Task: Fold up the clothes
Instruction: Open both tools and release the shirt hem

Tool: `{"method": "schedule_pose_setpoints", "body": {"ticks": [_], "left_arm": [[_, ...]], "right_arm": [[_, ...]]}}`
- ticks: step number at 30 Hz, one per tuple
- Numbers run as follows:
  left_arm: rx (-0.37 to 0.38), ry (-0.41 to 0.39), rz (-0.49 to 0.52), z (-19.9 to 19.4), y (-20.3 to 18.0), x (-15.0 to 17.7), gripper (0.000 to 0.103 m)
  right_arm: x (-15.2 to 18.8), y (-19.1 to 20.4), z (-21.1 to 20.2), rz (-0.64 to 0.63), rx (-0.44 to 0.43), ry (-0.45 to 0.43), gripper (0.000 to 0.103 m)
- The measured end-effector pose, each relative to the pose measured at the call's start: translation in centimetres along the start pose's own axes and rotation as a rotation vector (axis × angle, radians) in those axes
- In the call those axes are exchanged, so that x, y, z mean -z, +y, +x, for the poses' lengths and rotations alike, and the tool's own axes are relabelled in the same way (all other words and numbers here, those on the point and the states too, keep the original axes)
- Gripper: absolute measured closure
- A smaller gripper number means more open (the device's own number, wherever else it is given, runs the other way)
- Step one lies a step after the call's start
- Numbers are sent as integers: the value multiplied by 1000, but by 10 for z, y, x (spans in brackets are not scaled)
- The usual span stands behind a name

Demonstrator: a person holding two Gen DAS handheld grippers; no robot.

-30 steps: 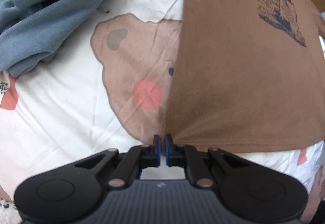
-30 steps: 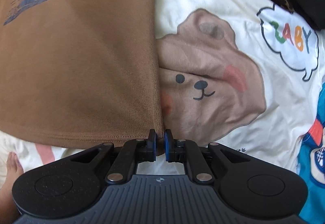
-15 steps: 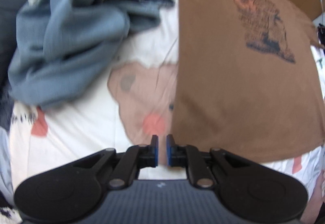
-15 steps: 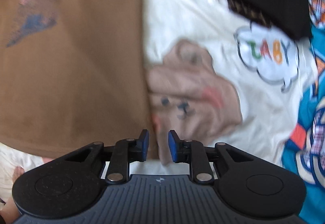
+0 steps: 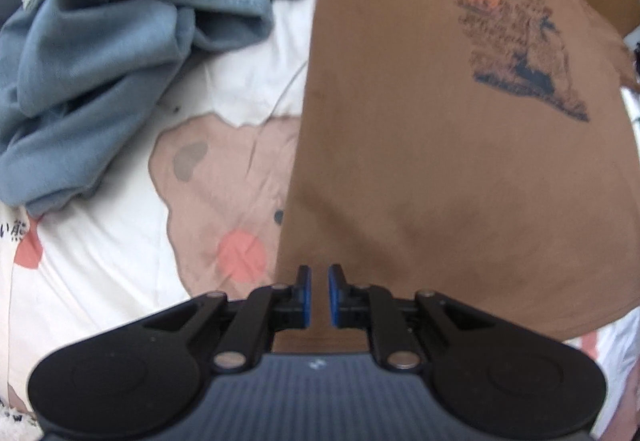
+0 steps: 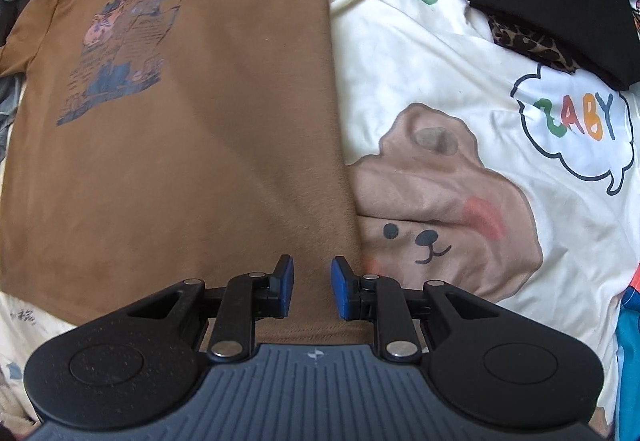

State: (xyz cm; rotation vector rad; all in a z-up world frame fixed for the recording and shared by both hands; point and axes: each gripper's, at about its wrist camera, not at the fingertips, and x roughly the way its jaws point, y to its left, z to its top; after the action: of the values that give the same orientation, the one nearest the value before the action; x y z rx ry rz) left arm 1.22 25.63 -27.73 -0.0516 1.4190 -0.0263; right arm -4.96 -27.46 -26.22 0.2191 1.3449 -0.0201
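Brown T-shirt (image 6: pixel 208 161) lies flat, print up, beneath spread, empty left claw (image 5: pixel 319 296) and right claw (image 6: pixel 311 288).

Left tongs (image 5: pixel 318 296): matte black linkage arms, silver pivot screws, blue pads (image 5: pixel 305 297), ribbed grey-blue housing with small white mark. Right tongs (image 6: pixel 312 288): identical build, black shells finely speckled.

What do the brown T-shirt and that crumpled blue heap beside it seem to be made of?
The brown T-shirt looks like soft matte cotton jersey: it lies flat, with a printed graphic and no sheen. The blue heap seems to mix a fleecy sweatshirt-like knit with denim, judging by a frayed, stitched edge; the blur leaves this uncertain.
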Motion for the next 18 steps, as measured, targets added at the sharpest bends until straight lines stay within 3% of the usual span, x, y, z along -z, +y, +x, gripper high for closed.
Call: {"method": "schedule_pose_setpoints", "body": {"ticks": [8, 13, 17, 18], "left_arm": [[-81, 96, -19, 25, 16, 14, 91], [-78, 69, -26, -1, 18, 11, 88], [-80, 27, -20, -37, 16, 7, 72], [-87, 13, -19, -47, 15, 6, 59]], "right_arm": [[6, 0, 11, 15, 27, 51, 76], [8, 3, 11, 13, 49, 87, 76], [1, 9, -10, -10, 52, 57, 75], [-2, 10, -20, -16, 49, 39, 75]]}}
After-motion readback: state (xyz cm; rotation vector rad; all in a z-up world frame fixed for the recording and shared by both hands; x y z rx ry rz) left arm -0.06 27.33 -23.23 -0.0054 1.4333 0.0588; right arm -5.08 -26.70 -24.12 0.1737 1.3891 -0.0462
